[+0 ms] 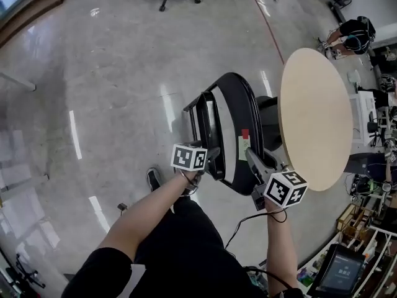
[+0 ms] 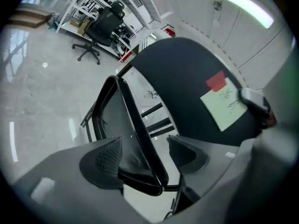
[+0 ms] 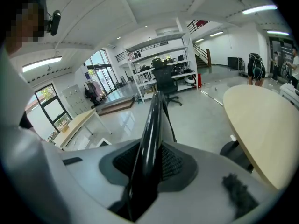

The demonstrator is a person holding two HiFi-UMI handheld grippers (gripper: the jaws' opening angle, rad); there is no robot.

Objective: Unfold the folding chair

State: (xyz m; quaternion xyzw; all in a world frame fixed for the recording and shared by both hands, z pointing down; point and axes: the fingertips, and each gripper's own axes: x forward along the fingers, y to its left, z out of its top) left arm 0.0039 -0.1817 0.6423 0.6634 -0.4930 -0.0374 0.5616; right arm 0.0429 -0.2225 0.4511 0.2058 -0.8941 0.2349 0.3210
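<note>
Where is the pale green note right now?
The pale green note is stuck on the folding chair's black backrest just below a red tag, mid-frame in the head view, left of the round table and by the right hand-held gripper.

It was a large open lab-cum-office — a polished grey floor [image 1: 111, 73], white shelving racks [image 3: 159, 64] loaded with equipment, wheeled office chairs [image 2: 100, 29], a round wooden table [image 1: 313, 117], strip lights [image 3: 42, 63] overhead and a screen [image 1: 340, 272] at a cluttered bench.

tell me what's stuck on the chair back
Pale green note, red tag above it. The right gripper, clamped on the chair back, hides the note's corner; writing unreadable.
</note>
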